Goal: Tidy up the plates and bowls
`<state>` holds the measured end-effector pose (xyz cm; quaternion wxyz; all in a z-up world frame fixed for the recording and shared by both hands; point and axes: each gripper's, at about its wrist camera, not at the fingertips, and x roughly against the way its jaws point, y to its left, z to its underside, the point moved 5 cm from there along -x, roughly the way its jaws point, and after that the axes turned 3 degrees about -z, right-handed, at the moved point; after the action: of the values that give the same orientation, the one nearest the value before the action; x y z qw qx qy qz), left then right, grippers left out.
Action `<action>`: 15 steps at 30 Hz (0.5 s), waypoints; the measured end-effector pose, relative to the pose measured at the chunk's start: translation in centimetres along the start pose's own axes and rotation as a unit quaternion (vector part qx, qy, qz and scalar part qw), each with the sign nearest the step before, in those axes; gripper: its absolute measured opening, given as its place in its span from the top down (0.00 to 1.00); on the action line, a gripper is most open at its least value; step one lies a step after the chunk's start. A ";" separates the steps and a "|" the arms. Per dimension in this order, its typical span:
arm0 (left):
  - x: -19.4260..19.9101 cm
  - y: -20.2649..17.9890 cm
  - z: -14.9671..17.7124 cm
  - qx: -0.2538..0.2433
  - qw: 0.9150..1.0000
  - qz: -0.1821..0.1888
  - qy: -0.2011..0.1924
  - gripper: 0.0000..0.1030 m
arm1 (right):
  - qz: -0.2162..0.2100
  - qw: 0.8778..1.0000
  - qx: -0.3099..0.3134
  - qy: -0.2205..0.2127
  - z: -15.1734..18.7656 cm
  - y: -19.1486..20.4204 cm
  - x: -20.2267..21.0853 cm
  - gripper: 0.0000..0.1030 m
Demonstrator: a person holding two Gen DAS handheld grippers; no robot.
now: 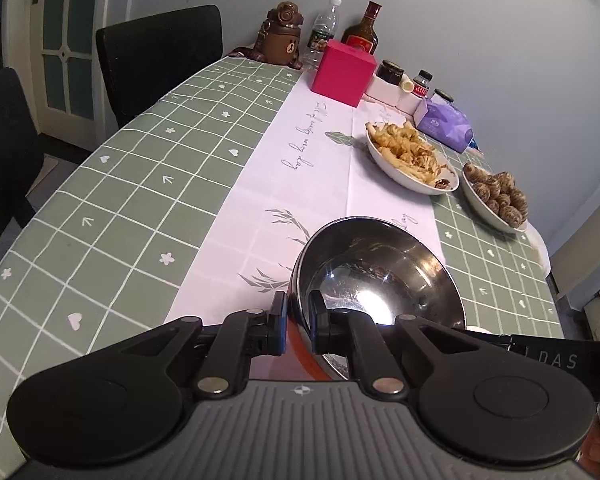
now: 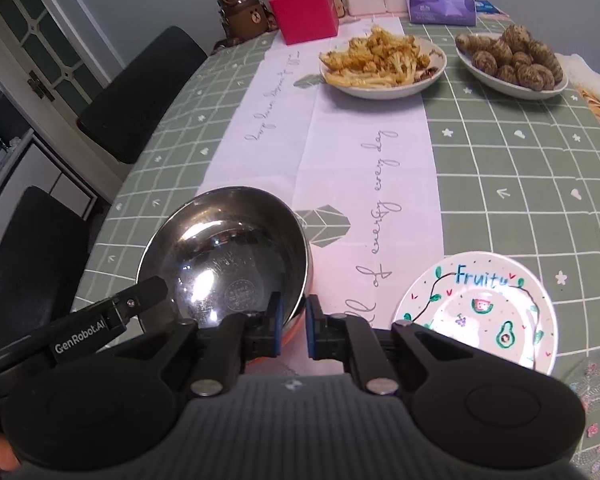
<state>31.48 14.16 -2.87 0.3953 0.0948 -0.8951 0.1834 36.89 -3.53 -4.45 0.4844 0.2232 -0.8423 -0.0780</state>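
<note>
A shiny steel bowl [image 1: 376,276] with an orange outside sits at the near edge of the table; it also shows in the right wrist view [image 2: 228,256]. My left gripper [image 1: 299,322] is shut on the steel bowl's near left rim. My right gripper [image 2: 294,326] has its jaws on either side of the bowl's near right rim, one inside and one outside, with a gap between them. A small painted "Fruity" plate [image 2: 480,308] lies to the right of the right gripper. A patterned glass plate [image 2: 596,412] lies at the far lower right.
A white dish of cauliflower [image 2: 382,64] and a white dish of taro roots [image 2: 512,62] stand at the far right of the table. A pink box [image 2: 304,12], bottles, jars, a bear flask and a purple packet line the wall. Black chairs [image 2: 140,92] stand on the left.
</note>
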 end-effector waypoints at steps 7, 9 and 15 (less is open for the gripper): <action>6.5 -1.7 1.0 -0.003 1.000 -0.004 0.003 0.90 | -0.005 1.000 0.020 -0.009 1.9 1.5 6.8 0.91; 8.4 -2.1 2.0 -0.001 1.000 -0.004 0.017 0.90 | -0.006 1.000 0.021 -0.008 3.1 1.7 8.8 0.91; 14.0 -2.8 6.3 -0.021 0.999 0.002 0.043 0.89 | -0.011 0.999 0.034 -0.001 8.3 2.1 14.3 0.91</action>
<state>18.75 8.68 4.29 0.4350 0.0766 -0.8811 0.1690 23.04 -8.85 3.17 0.4749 0.2486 -0.8424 -0.0553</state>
